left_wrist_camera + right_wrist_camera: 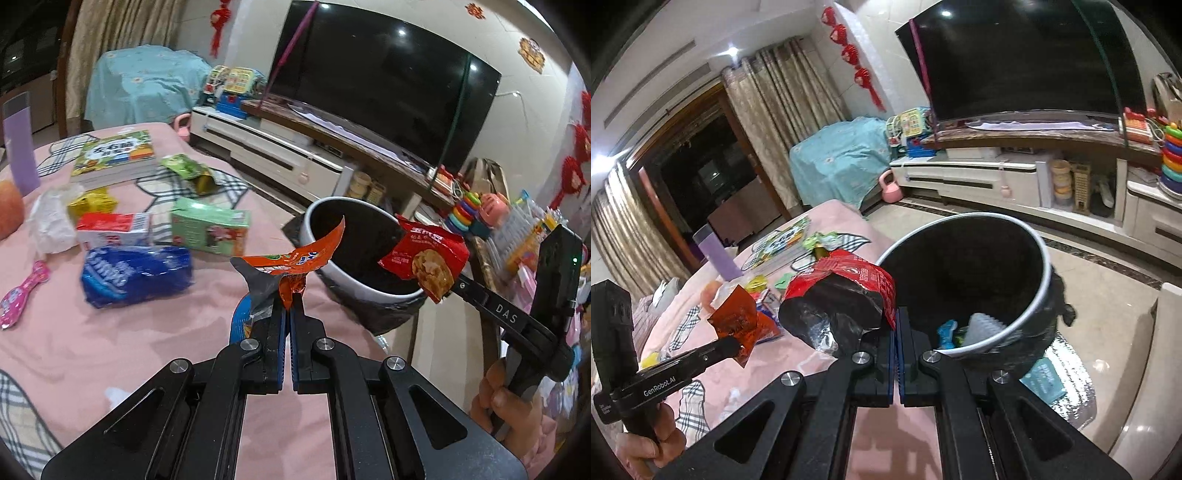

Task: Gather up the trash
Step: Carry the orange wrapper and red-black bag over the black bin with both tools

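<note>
1. Left gripper [287, 306]: clamped on orange wrapper [295, 262], above table [147, 332] edge beside bin [354, 288].
2. Right gripper [898, 325]: clamped on red wrapper [849, 288], at bin rim.

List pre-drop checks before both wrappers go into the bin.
1. Left hand-held gripper shut on orange wrapper: ok.
2. Right hand-held gripper shut on red wrapper: ok.
3. Red wrapper over trash bin opening: cannot tell; it hangs at the rim in both views.
4. Orange wrapper over the opening: not ok; it is short of the rim, above the pink tablecloth.
5. Bin has room: ok; only a few items at the bottom.
6. Trash left on table, e.g. blue packet: not ok.
</note>
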A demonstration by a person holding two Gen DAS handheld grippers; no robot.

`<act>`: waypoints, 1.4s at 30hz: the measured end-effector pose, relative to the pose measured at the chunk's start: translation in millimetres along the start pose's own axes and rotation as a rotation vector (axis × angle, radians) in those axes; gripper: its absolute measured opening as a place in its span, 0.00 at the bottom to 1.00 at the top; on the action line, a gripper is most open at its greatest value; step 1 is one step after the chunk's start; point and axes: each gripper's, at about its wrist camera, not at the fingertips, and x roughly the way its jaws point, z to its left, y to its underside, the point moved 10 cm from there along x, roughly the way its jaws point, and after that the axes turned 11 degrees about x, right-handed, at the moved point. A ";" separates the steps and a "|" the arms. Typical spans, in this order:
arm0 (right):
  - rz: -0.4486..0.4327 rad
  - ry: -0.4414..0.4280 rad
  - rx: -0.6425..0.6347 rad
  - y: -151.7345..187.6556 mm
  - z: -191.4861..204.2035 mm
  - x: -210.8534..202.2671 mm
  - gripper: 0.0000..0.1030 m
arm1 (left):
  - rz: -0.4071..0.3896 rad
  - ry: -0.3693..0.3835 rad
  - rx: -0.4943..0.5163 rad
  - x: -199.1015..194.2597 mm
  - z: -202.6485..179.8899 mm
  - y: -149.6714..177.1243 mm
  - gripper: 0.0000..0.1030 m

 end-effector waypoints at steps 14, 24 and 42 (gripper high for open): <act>-0.004 0.044 0.048 -12.2 -35.6 4.2 0.01 | 0.034 0.037 0.049 28.0 -27.5 -17.1 0.02; -0.002 0.051 0.049 -23.4 -46.4 10.2 0.01 | 0.034 0.055 0.072 45.5 -43.3 -36.4 0.02; 0.019 0.089 0.035 -38.1 -62.3 26.3 0.01 | 0.091 0.085 0.094 89.3 -66.0 -53.0 0.02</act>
